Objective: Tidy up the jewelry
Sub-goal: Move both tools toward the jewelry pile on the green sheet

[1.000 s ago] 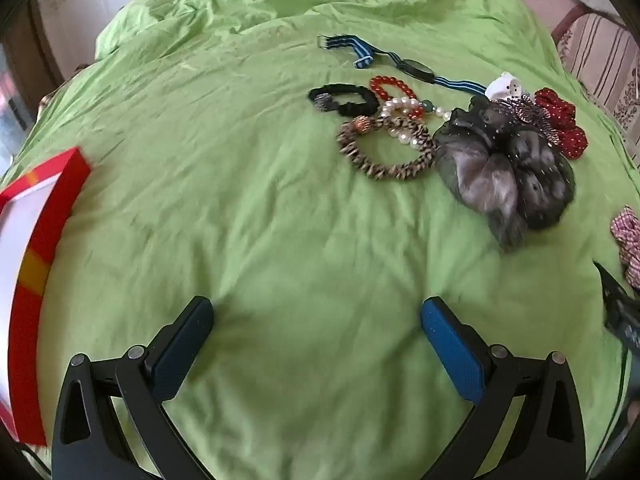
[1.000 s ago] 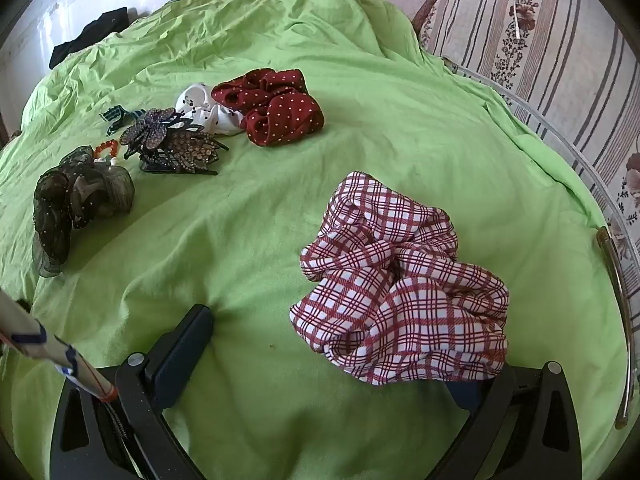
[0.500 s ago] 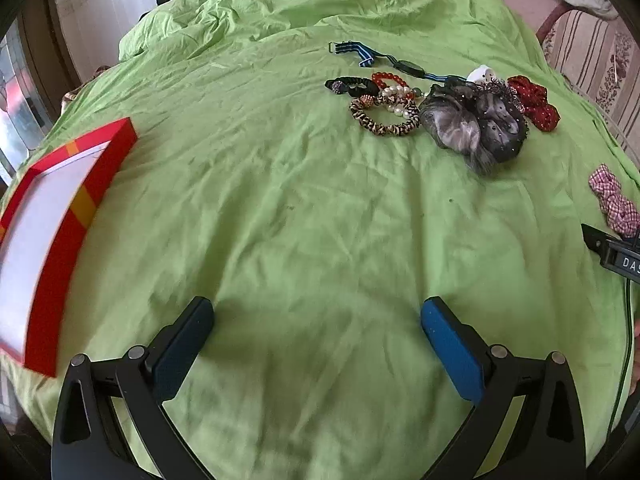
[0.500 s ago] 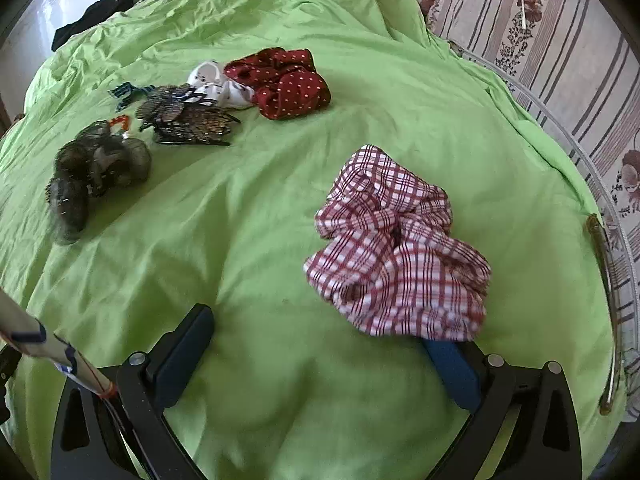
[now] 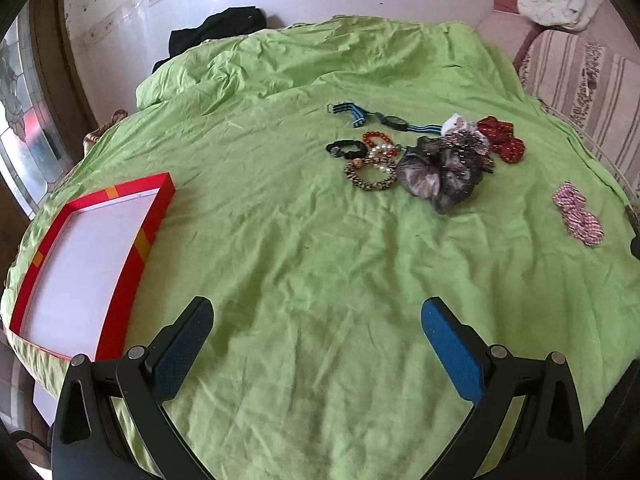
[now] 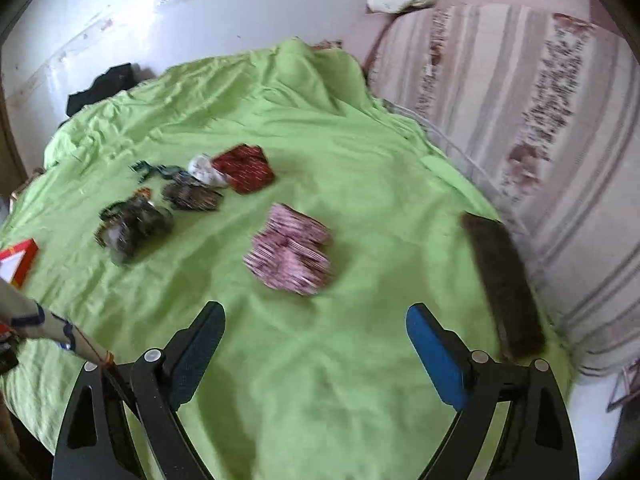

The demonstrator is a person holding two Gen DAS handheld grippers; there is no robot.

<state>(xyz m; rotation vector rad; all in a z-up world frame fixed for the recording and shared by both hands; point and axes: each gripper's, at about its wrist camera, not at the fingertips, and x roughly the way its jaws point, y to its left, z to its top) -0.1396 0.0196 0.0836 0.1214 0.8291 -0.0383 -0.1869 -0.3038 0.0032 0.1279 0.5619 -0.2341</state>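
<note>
Left claw [image 5: 316, 322] and right claw [image 6: 314, 326] held open, empty; plaid scrunchie [image 6: 290, 256] seen just ahead of right claw.

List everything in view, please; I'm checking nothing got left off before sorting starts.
box: 1, red rim, white inside, left edge of the bed
bracelets: about 4, black, red, pearl, leopard, mid-bed
strap: 1, blue-black striped, behind the bracelets
grey scrunchie: 1, right of the bracelets
red dotted scrunchie: 1, far right of the pile
plaid scrunchie: 1, red-white, apart on the right
sheet: 1, green
left gripper: fingers open, empty
right gripper: fingers open, empty
</note>
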